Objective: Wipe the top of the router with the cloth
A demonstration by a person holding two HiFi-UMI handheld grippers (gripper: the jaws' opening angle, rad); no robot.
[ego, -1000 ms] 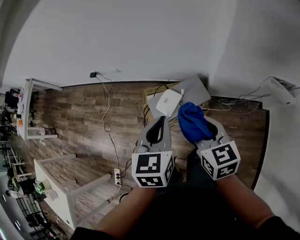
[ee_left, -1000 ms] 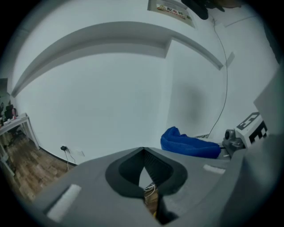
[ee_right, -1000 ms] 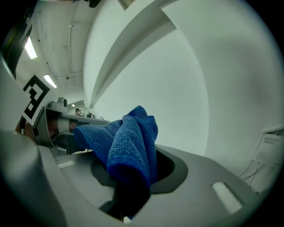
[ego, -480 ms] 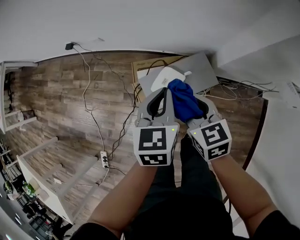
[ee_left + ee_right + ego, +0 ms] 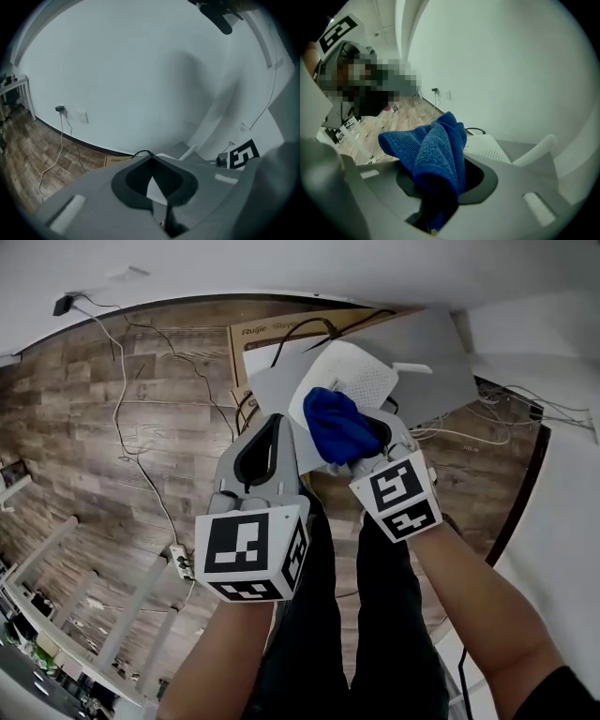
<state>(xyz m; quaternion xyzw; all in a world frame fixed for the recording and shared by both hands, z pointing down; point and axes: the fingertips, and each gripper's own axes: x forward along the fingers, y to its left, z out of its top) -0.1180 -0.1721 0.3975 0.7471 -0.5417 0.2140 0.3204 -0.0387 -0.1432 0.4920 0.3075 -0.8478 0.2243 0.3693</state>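
My right gripper (image 5: 361, 448) clamps bunched blue cloth (image 5: 336, 424), held over near edge of white router (image 5: 366, 379), which lies on grey panel (image 5: 441, 352) by wall. Contact unclear. My left gripper (image 5: 270, 423) pinched together, empty. Wiping seemingly not started; whole top left.

cloth (image 5: 339, 425) over router (image 5: 361, 381), seemingly touching; box (image 5: 258, 348) behind.

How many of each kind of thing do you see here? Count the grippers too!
grippers: 2 (left gripper, right gripper)
cloth: 1, blue
router: 1, white
box: 1, brown
power strip: 1, white
Total: 6
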